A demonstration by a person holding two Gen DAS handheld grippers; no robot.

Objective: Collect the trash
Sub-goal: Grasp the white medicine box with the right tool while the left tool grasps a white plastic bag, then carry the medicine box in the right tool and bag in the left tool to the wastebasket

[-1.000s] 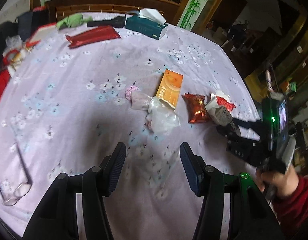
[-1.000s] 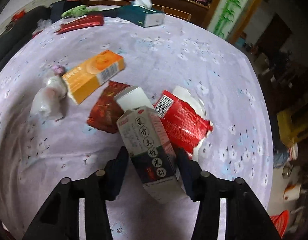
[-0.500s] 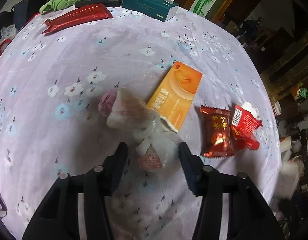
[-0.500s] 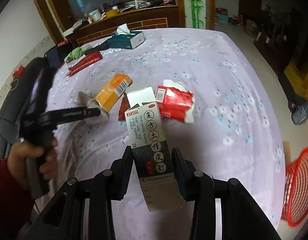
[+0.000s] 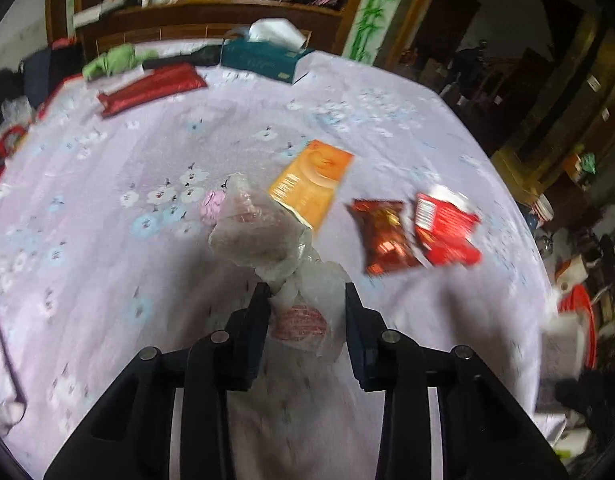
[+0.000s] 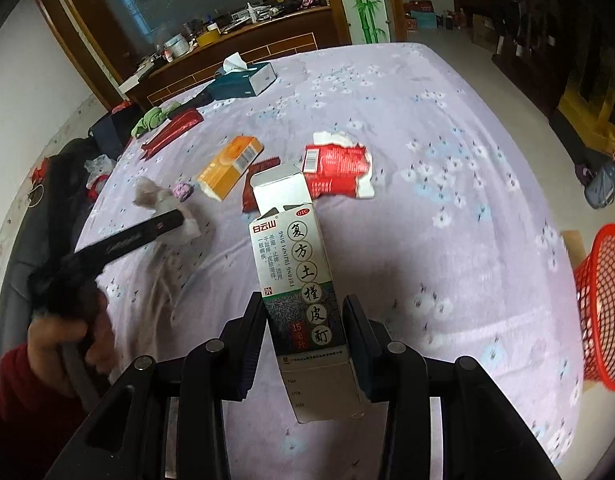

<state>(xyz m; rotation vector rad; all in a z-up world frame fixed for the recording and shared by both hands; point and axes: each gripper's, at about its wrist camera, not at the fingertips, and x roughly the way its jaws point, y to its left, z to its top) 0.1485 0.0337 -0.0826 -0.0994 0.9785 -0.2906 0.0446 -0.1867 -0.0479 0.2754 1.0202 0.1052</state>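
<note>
Crinkled plastic: a clear bag [image 5: 279, 248] is pinched at its near end between the fingers of the left gripper [image 5: 306, 304]; its far end droops over the tablecloth [image 5: 107, 240].
Cardboard: a tall medicine box [image 6: 299, 280] stands upright, pinched between the fingers of the right gripper [image 6: 304, 320], its top flap open.
Bin: a red mesh basket [image 6: 605, 304] sits on the floor off the right edge of the table, well apart from the box.
Litter on the cloth: an orange box [image 5: 311, 182], a foil snack packet [image 5: 383, 236] just right of it, and a torn red wrapper [image 5: 443, 232] touching the packet; a small pink scrap [image 5: 212, 204] lies left of the bag.
Not trash, by judgement: a tissue box [image 5: 263, 58] and a long red pouch [image 5: 151, 88] at the far side.
Step in hand: both pieces appear lifted and ready to be carried to the basket.
Doing it well: keep both grips closed until each piece is over the basket mouth; the limp bag may slip or snag, so lift it clear of the cloth first. Tip the box so it falls in lengthwise.
Person: a hand [image 6: 67, 344] in a red sleeve [image 6: 31, 412] holds the left tool.
</note>
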